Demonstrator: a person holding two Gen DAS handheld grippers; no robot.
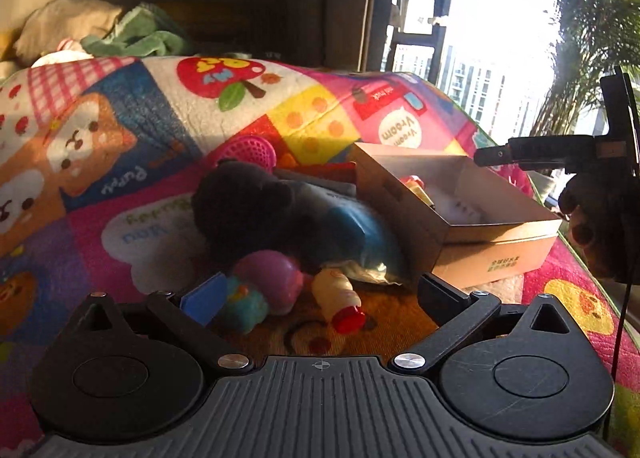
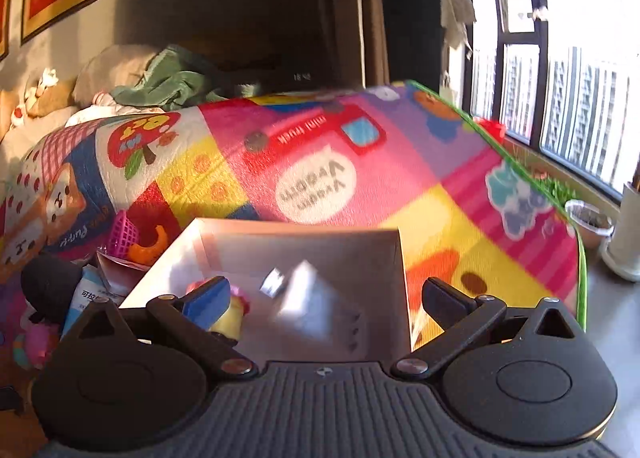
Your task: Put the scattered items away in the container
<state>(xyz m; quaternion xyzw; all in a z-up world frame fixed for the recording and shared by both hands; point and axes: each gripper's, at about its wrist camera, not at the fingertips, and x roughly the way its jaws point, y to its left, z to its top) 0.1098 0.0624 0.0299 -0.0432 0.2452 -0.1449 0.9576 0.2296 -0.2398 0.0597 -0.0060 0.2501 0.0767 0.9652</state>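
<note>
A brown cardboard box (image 1: 496, 254) stands open on the colourful play mat, right of a toy pile. My left gripper (image 1: 320, 294) is open and empty, low over a small yellow bottle with a red cap (image 1: 338, 296), a pink ball (image 1: 272, 272) and a teal toy (image 1: 244, 304). A black plush (image 1: 244, 202) and a blue pouch (image 1: 360, 234) lie behind them. My right gripper (image 2: 324, 298) is open over the box (image 2: 372, 254); a small silver object (image 2: 274, 282) shows blurred inside, beside a yellow-pink toy (image 2: 234, 316). The right gripper also shows in the left wrist view (image 1: 492, 156).
A pink sieve (image 1: 250, 150) and orange pieces (image 2: 150, 248) lie beyond the pile. The mat's green edge (image 2: 532, 182) runs along a window sill with plant pots (image 2: 592, 222). Pillows and a green cloth (image 1: 140, 36) lie at the far end.
</note>
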